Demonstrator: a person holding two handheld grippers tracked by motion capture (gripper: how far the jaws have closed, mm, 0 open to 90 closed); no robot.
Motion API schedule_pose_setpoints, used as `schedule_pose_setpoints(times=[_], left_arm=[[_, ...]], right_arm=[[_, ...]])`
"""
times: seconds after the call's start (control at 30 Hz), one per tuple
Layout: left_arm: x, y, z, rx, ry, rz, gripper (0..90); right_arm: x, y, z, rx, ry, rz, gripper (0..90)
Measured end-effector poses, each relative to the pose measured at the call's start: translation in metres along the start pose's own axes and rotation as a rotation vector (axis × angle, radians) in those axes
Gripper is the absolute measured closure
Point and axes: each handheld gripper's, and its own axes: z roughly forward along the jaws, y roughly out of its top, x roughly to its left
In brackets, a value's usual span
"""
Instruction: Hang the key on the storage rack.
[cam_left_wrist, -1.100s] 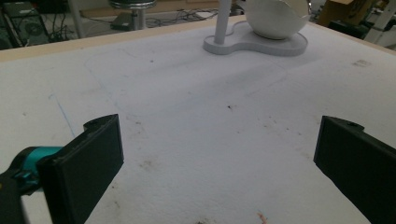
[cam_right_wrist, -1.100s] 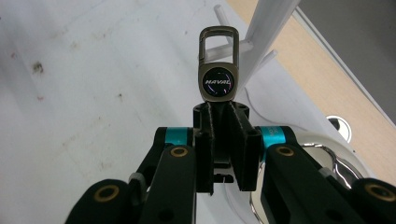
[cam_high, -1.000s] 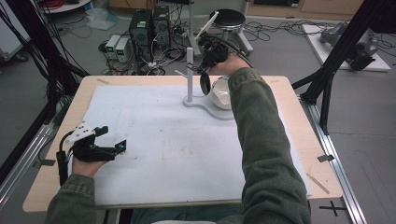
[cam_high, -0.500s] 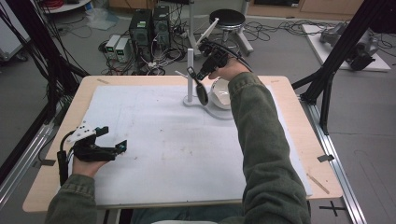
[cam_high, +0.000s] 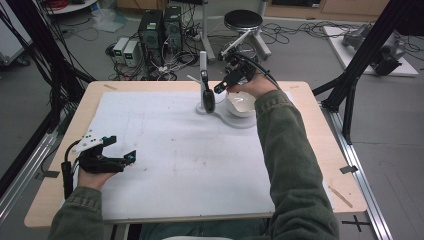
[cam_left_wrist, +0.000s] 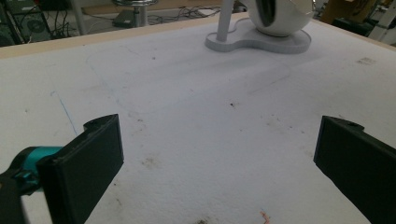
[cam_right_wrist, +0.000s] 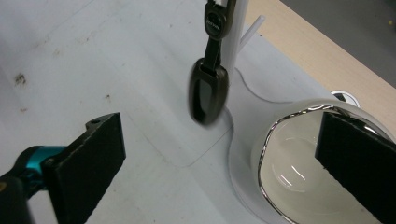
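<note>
A black key fob (cam_high: 208, 100) hangs by its strap from a white stand's post (cam_high: 202, 62) at the table's far middle; in the right gripper view the key fob (cam_right_wrist: 208, 93) looks blurred. A white bowl (cam_high: 241, 105) sits on the stand's base (cam_high: 235, 121). My right gripper (cam_high: 222, 85) hovers just right of the fob and over the bowl (cam_right_wrist: 299, 158). This right gripper (cam_right_wrist: 219, 135) is open with nothing between its jaws. My left gripper (cam_high: 120, 157) rests open near the table's front left, over the mat (cam_left_wrist: 196, 116).
A white mat (cam_high: 190, 155) covers most of the wooden table (cam_high: 45, 200). Black frame poles (cam_high: 350, 85) stand at both sides. Computers (cam_high: 160, 27), cables and a stool (cam_high: 242, 22) sit on the floor beyond the far edge.
The key fob has shifted left and down against the stand's post and now hangs free. My right gripper has drawn slightly right of it. The left gripper has stayed put.
</note>
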Motion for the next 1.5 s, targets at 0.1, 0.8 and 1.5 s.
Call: schedule_pose_setpoints(times=[0.1, 0.8, 1.5], left_arm=[[0.0, 0.0, 0.0, 0.0, 0.001, 0.001, 1.9], [0.001, 0.0, 0.001, 0.006, -0.001, 0.0, 1.9], [-0.003, -0.001, 0.003, 0.037, -0.007, 0.009, 1.9]], right_arm=[[0.001, -0.01, -0.002, -0.043, -0.001, 0.017, 0.6], [0.009, -0.073, -0.01, -0.121, -0.043, 0.025, 0.6], [0.004, -0.165, -0.014, -0.167, -0.066, 0.108, 0.7]])
